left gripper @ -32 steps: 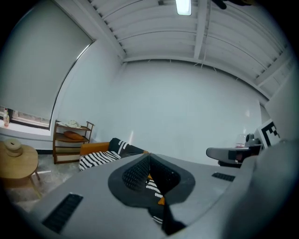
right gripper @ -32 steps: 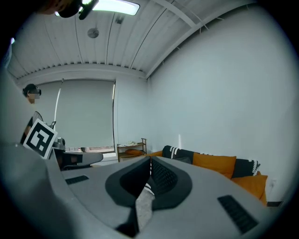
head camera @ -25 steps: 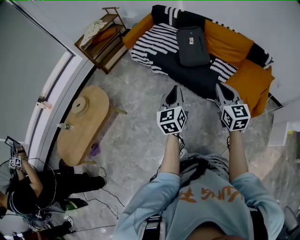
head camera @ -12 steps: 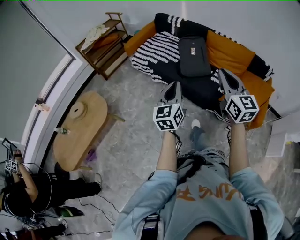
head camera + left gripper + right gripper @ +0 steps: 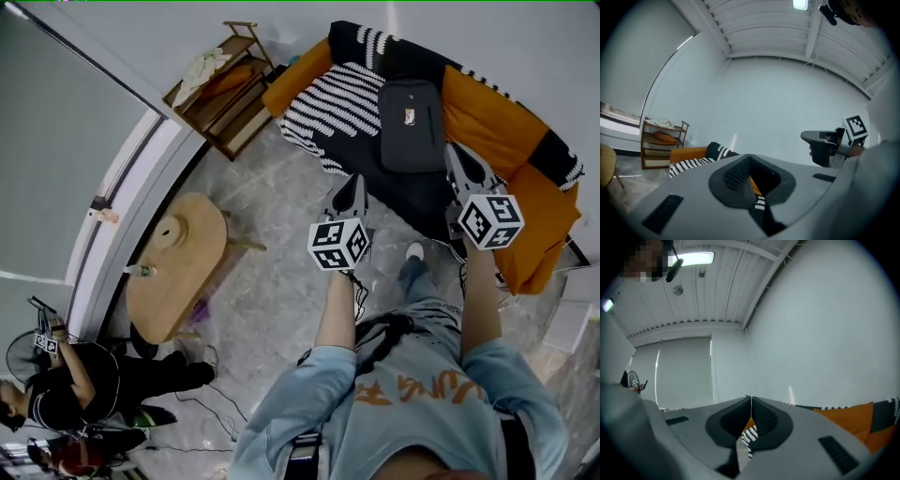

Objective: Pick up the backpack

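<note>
The backpack [image 5: 411,124] lay flat on the sofa [image 5: 487,103] at the far side. The left gripper [image 5: 353,180] and right gripper [image 5: 455,151], short of it, were both closed and empty. Arriving with jaws together, they would probably shove the bag rather than catch it.

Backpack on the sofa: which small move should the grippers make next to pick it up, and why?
Probably bring the left gripper and the right gripper forward and down toward the backpack. It lies flat on the sofa, untouched. Both grippers are shut and empty, they point roughly level, and they seem to be short of it.
</note>
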The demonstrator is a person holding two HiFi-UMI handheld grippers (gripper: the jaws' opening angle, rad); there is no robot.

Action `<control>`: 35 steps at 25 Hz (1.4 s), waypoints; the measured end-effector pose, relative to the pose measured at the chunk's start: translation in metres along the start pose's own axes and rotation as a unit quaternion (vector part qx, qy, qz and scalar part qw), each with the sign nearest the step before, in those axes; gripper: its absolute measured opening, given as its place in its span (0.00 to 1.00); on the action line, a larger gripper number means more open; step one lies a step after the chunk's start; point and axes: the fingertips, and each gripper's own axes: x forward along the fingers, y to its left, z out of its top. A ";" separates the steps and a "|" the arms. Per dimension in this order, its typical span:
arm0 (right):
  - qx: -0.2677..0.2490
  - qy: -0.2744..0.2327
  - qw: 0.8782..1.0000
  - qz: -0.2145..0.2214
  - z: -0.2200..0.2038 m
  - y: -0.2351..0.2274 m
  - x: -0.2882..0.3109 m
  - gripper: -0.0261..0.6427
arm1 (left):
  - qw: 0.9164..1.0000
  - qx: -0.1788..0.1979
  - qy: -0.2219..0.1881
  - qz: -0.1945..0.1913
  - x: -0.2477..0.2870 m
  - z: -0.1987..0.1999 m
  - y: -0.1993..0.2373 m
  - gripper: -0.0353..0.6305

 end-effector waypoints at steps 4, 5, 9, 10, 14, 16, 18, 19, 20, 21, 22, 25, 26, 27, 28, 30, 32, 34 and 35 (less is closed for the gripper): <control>-0.005 0.035 0.999 -0.032 -0.015 -0.074 0.043 0.08 | 0.999 -0.013 0.039 -0.001 0.077 -0.024 -0.004 0.09; -0.022 0.048 0.998 -0.038 -0.018 -0.091 0.053 0.08 | 0.999 -0.017 0.044 -0.002 0.098 -0.027 -0.007 0.09; -0.025 0.076 0.996 -0.050 -0.024 -0.154 0.088 0.08 | 0.997 -0.021 0.072 -0.013 0.171 -0.040 -0.022 0.09; -0.018 0.078 0.995 -0.056 -0.022 -0.169 0.095 0.08 | 0.997 -0.020 0.078 -0.016 0.186 -0.041 -0.025 0.09; -0.011 0.078 0.995 -0.059 -0.013 -0.214 0.123 0.08 | 0.996 -0.023 0.084 -0.013 0.237 -0.037 -0.025 0.09; -0.007 0.077 0.995 -0.055 -0.010 -0.228 0.136 0.08 | 0.996 -0.021 0.084 -0.010 0.257 -0.033 -0.024 0.09; -0.003 0.076 0.996 -0.052 -0.007 -0.238 0.148 0.08 | 0.996 -0.016 0.082 -0.013 0.273 -0.027 -0.027 0.09; -0.001 0.077 0.996 -0.048 -0.008 -0.241 0.154 0.08 | 0.996 -0.015 0.082 -0.013 0.278 -0.025 -0.027 0.09; 0.001 0.079 0.996 -0.043 -0.011 -0.242 0.159 0.08 | 0.996 -0.014 0.083 -0.011 0.281 -0.025 -0.025 0.09; 0.004 0.083 0.996 -0.037 -0.016 -0.242 0.164 0.08 | 0.996 -0.015 0.086 -0.007 0.283 -0.027 -0.022 0.09; 0.009 0.088 0.996 -0.033 -0.022 -0.242 0.168 0.08 | 0.996 -0.016 0.090 -0.001 0.284 -0.030 -0.017 0.09; 0.023 0.104 0.994 -0.024 -0.037 -0.241 0.179 0.08 | 0.994 -0.024 0.104 0.016 0.284 -0.036 0.000 0.09; 0.026 0.111 0.993 -0.021 -0.043 -0.239 0.182 0.08 | 0.993 -0.029 0.109 0.022 0.284 -0.039 0.007 0.09; 0.026 0.117 0.993 -0.018 -0.048 -0.237 0.184 0.08 | 0.993 -0.035 0.112 0.027 0.285 -0.042 0.015 0.09; 0.025 0.124 0.992 -0.016 -0.053 -0.238 0.186 0.08 | 0.992 -0.043 0.114 0.033 0.289 -0.046 0.022 0.09; 0.020 0.136 0.990 -0.017 -0.060 -0.245 0.193 0.08 | 0.991 -0.058 0.114 0.041 0.301 -0.053 0.036 0.09; 0.021 0.149 0.988 -0.028 -0.065 -0.258 0.200 0.08 | 0.990 -0.069 0.121 0.039 0.315 -0.058 0.042 0.09; 0.032 0.160 0.986 -0.045 -0.073 -0.271 0.204 0.08 | 0.987 -0.074 0.136 0.028 0.328 -0.068 0.043 0.09; 0.037 0.163 0.984 -0.052 -0.078 -0.278 0.208 0.08 | 0.987 -0.075 0.144 0.022 0.336 -0.073 0.043 0.09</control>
